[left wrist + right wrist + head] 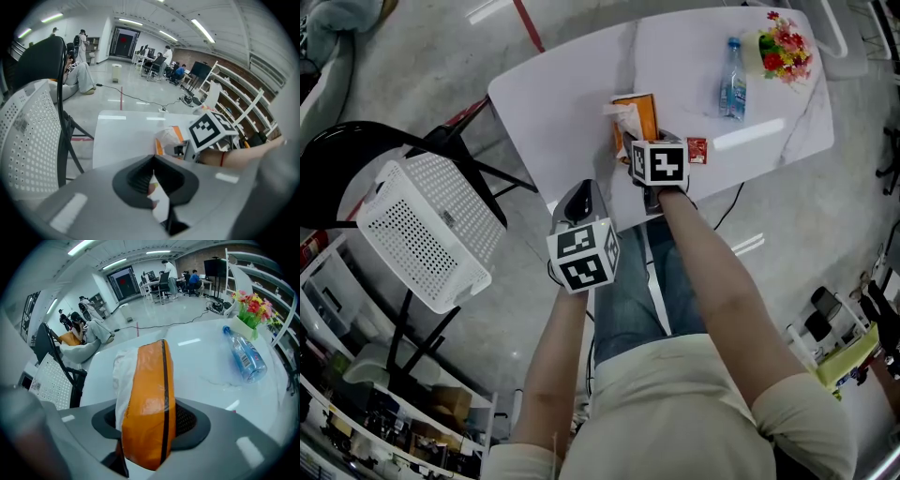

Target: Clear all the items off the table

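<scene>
Right gripper view, not left: bottle [243,355]

You have the orange-and-white snack bag [145,408] at the near middle of the table [562,103], pinched at one end between your right gripper's [636,150] pads, its white part crumpled. The clear water bottle [732,86], blue-capped, lies on its side toward the far right corner, near the flower pot [780,49] — red and yellow blooms, upright. A small red packet [697,150] lies flat just right of the bag.
</scene>
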Tool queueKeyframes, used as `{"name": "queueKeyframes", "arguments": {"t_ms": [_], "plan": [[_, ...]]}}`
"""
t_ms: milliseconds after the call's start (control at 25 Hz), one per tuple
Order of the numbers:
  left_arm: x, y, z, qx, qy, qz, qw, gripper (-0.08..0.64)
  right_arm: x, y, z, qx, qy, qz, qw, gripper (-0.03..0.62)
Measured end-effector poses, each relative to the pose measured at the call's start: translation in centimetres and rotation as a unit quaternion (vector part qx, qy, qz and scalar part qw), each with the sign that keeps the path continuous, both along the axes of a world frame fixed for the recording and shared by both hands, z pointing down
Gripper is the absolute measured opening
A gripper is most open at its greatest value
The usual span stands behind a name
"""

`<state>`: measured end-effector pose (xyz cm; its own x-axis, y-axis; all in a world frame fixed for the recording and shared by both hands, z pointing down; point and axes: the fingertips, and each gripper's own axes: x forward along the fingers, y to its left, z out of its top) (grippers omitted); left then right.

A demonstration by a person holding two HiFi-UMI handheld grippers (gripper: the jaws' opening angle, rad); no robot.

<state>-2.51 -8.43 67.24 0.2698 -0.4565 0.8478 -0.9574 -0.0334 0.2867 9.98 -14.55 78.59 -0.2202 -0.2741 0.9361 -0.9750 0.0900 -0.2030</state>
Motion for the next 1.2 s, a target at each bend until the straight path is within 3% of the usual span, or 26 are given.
{"name": "queueKeyframes", "arguments": {"t_ms": [840, 1200], "plan": [[3.7, 3.3, -5.9, 0.031, -0.026, -0.022, 0.9989, 0.009, 4.1, 2.6, -8.1, 0.051, -0.019, -0.019, 0.998, 0.244], [7.5, 6.3, -8.6, 0.046, -0.026, -0.026, 0.9983, 0.009, 7.0, 4.9, -12.4, 0.071, -0.039, -0.026, 0.996, 0.244]]}}
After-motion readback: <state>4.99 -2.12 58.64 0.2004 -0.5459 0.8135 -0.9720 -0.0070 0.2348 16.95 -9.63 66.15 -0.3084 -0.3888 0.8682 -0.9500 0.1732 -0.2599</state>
